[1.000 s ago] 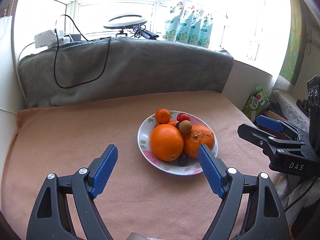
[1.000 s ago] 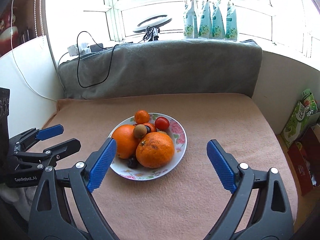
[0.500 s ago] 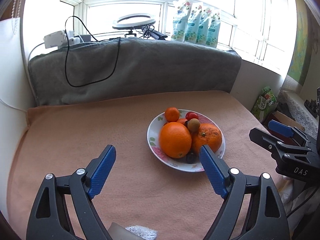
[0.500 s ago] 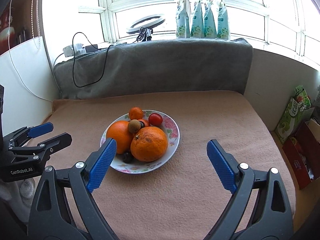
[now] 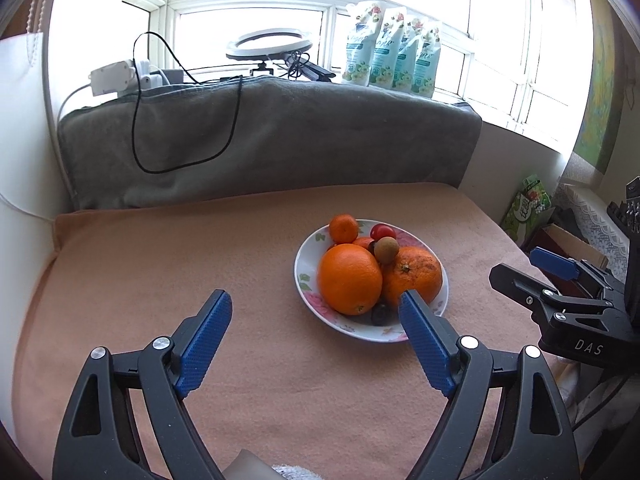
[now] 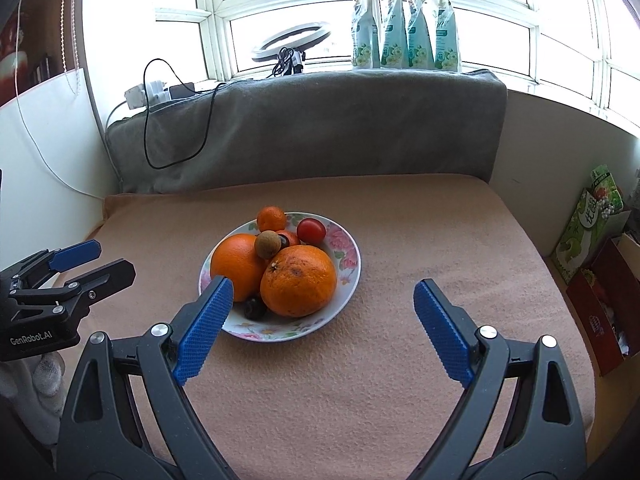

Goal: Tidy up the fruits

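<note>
A peach-coloured blanket [image 6: 400,240] is covering the whole work surface, and a grey blanket [image 6: 320,128] is draping over the raised back at its far edge, with a black cable [image 5: 188,120] looping down its face. On the sill beyond, a ring light [image 6: 290,38] is standing left of four pale refill pouches [image 6: 404,24]. A flowered plate [image 6: 348,252] is sitting on the peach blanket, near its middle, piled with the fruit. Two big oranges are lying side by side at the near part of the plate: a smooth orange [image 6: 234,266] on the left and a blotched orange [image 6: 298,280] on the right, touching each other. A small mandarin [image 6: 271,219] is resting at the far rim, a red cherry tomato [image 6: 311,230] is lying to its right, and a brown round fruit [image 6: 267,244] is perching on top between the two oranges. A dark grape-like fruit [image 6: 255,307] is sitting at the near rim, just in front of the gap between the oranges. The left gripper [image 5: 316,308] is hovering near the plate's left side with its jaws standing wide apart and nothing between them, its right pad overlapping the plate's near rim in its own view. The right gripper [image 6: 320,296] is hovering at the plate's right side, jaws likewise spread wide and gripping nothing.
</note>
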The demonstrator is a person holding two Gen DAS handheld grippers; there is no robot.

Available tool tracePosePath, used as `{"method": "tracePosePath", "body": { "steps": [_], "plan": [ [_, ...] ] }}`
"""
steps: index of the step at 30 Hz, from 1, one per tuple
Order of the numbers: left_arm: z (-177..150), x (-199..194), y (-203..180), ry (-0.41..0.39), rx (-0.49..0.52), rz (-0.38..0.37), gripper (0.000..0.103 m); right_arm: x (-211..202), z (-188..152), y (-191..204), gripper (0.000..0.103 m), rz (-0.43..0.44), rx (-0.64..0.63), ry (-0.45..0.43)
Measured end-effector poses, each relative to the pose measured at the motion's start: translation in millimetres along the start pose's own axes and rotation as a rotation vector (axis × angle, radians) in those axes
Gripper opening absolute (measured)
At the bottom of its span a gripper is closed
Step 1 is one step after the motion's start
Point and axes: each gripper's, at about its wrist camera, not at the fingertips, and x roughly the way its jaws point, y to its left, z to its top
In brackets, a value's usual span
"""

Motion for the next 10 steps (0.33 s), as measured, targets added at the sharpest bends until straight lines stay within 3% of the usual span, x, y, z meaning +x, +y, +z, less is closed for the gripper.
{"method": "tracePosePath", "body": {
  "steps": [10],
  "plan": [
    [-0.4,2.0,3.2,0.007,-0.009,0.002,0.086,11.1,-3.8,-11.1,0.094,-0.005,0.023,0.022]
  ]
}}
